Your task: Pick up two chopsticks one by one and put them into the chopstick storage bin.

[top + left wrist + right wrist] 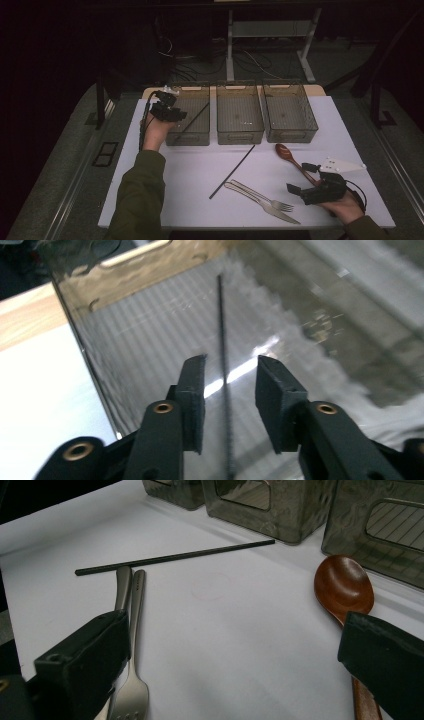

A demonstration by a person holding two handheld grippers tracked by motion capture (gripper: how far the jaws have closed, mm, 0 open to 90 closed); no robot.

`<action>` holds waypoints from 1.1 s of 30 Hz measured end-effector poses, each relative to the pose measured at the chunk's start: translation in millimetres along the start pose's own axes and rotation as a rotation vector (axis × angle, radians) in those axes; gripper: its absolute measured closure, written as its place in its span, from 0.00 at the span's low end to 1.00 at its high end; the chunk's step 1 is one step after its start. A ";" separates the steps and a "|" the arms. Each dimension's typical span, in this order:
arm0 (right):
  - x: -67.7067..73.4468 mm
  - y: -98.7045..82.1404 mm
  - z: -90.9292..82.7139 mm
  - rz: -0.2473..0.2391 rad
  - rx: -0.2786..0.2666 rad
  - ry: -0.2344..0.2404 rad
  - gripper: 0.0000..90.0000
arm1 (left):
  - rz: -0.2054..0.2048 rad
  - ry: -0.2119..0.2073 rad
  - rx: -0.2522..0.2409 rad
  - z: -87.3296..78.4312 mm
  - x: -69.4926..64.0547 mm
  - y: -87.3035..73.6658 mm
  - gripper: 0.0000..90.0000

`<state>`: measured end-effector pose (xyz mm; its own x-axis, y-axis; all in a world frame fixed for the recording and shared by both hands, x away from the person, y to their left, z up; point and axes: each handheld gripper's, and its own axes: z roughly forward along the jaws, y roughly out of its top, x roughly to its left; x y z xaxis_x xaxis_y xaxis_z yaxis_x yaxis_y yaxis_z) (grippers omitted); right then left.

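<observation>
High view: the left gripper (172,111) hangs over the far-left bin (189,116), where a black chopstick (194,119) leans; a second chopstick (232,171) lies on the table, nearer the right gripper (303,180).

Left gripper view: jaws parted, the chopstick (223,365) running lengthwise between them, untouched.

Right gripper view: jaws spread wide, empty, the fork (132,680) and wooden spoon (344,586) before them.
</observation>
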<state>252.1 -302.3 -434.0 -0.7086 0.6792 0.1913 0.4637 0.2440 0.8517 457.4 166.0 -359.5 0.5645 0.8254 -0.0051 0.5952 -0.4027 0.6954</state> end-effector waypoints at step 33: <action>0.5 -0.5 -0.2 -0.005 0.002 -0.008 0.01 | 0.180 -0.292 -0.210 -52.4 -99.4 -57.1 0.32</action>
<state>251.4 -302.3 -434.2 -0.7070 0.6832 0.1829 0.4612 0.2493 0.8516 337.4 127.7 -361.0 0.8059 0.5897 -0.0526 0.3593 -0.4164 0.8352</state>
